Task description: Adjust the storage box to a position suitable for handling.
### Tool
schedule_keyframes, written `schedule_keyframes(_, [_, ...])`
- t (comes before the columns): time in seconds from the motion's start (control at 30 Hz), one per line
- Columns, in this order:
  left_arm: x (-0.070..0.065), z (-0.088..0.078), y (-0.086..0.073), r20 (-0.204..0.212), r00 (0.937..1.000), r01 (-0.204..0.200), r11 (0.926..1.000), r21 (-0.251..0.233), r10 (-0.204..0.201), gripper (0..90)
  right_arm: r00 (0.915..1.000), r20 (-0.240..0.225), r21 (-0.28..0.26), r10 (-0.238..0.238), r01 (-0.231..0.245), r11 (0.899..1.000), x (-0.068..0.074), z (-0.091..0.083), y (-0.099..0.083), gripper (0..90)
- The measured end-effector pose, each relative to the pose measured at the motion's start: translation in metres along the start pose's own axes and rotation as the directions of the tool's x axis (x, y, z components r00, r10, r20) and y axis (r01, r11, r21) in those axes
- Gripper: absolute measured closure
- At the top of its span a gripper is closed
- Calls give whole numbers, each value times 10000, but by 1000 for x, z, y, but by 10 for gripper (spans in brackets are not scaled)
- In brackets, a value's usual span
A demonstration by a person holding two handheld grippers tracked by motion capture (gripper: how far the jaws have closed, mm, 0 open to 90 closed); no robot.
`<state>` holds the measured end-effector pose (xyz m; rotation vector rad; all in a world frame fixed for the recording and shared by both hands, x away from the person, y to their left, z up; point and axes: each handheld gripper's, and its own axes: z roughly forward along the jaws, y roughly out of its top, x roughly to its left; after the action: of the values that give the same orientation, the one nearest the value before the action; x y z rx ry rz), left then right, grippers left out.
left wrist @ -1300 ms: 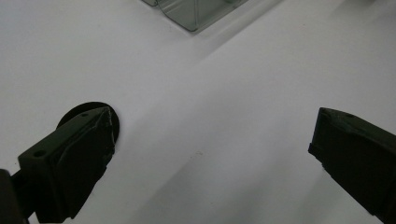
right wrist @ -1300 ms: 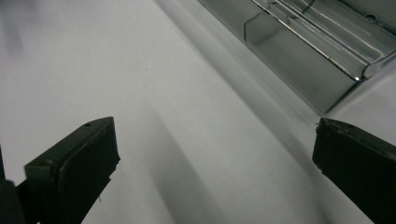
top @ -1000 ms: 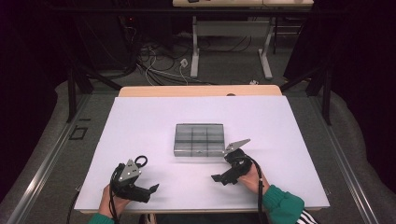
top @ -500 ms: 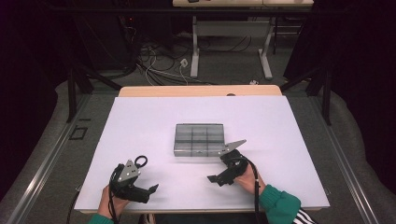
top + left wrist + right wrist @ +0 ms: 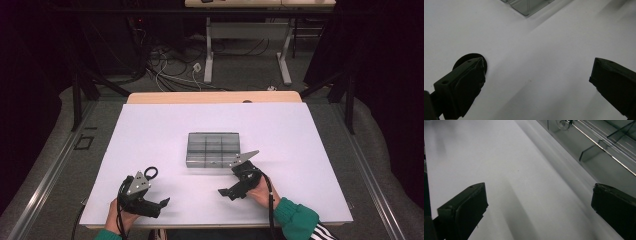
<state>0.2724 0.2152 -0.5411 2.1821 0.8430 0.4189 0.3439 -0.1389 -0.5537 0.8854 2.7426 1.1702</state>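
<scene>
Here's the clear compartment box (image 5: 213,149), sitting flat on the white worktop (image 5: 150,130), roughly midway between the left and right edges and a little nearer the front edge than the back one. It is a shallow, see-through tray, squared up with the worktop's edges and split by thin dividers into a grid of small cells, three across. In the right gripper view its clear front wall (image 5: 584,152) and the inner partitions show close up, with something small and round in a far cell, too blurred to name. In the left gripper view one corner of the box (image 5: 529,6) pokes in at the top.
</scene>
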Motion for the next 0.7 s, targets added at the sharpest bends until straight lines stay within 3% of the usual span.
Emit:
schedule_keyframes(0.53, [2, 5, 3, 166, 9998, -69, 10000, -37, 69, 0, 9998, 128, -138, 173, -171, 9998, -2, 0, 2, 1])
schedule_keyframes(0.7, [1, 6, 4, 174, 9997, -157, 9999, -4, 157, 0, 9998, -45, -187, 196, -197, 9996, -3, 3, 3, 1])
